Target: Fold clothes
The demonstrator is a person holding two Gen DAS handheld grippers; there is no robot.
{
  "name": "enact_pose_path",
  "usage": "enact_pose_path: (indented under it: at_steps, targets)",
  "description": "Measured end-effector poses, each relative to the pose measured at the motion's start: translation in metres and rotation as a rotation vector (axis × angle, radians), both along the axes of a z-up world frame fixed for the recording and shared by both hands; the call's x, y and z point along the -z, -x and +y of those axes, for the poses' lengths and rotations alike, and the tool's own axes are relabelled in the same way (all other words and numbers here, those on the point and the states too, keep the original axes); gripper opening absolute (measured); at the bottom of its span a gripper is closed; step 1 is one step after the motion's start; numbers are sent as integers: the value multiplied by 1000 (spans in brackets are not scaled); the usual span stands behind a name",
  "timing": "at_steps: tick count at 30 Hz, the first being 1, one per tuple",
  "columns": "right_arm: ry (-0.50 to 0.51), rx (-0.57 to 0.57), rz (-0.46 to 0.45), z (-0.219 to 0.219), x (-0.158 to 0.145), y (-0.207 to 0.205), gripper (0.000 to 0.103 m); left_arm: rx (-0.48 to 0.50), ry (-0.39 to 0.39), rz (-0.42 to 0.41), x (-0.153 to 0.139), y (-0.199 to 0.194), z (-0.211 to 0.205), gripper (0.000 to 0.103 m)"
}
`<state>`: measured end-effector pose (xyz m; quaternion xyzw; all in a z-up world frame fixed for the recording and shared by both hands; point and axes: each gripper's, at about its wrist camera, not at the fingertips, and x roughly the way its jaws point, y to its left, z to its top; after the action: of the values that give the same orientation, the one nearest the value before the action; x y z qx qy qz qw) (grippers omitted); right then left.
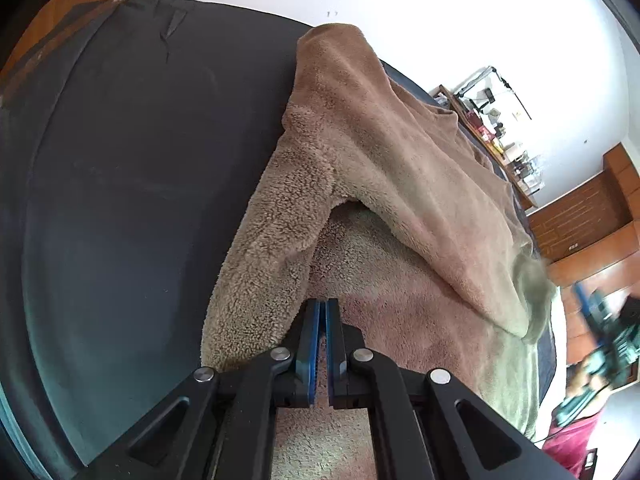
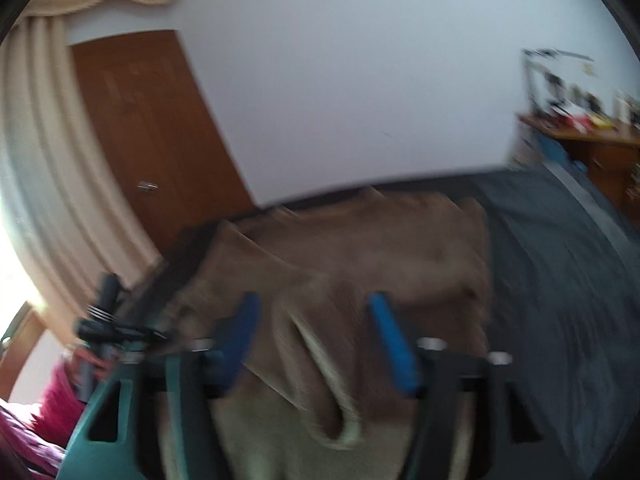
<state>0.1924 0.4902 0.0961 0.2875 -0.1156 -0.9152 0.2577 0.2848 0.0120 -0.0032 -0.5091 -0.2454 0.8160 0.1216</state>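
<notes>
A brown fleece garment [image 1: 400, 168] lies on a dark grey bed [image 1: 132, 168], with one sleeve folded across its body. My left gripper [image 1: 323, 304] hovers over the garment's near part, its blue fingers [image 1: 311, 340] pressed together; no cloth shows between them. In the blurred right wrist view, the garment [image 2: 360, 240] spreads ahead and a folded sleeve end [image 2: 320, 360] lies under my right gripper [image 2: 314, 300]. That gripper is open, its blue fingers [image 2: 390, 340] wide apart and holding nothing. From the left wrist view, the right gripper [image 1: 600, 320] is a blur at the garment's right edge.
A wooden door [image 2: 152, 132] and cream curtains [image 2: 44, 160] stand beyond the bed's far left. A cluttered wooden desk [image 2: 580, 136] sits at the right. A person's magenta clothing [image 2: 44, 420] is at the near edge. White wall behind.
</notes>
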Motion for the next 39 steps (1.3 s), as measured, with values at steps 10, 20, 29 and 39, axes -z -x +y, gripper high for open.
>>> enact_pose_path:
  at_steps: [10,20,29,39]
  targets:
    - [28,127,-138,51,58,-1,79,-36,68,7,-5,3,2,3]
    - [22,142,-194,55,80,6,79,32,293,82,-21,26,41,3]
    - [-137,165,-185,47,71,22,79,-23,266,83,-8,41,22,3]
    - [-322,181,-258,32,97,59,36,-84,131,111,3,37,-9,3]
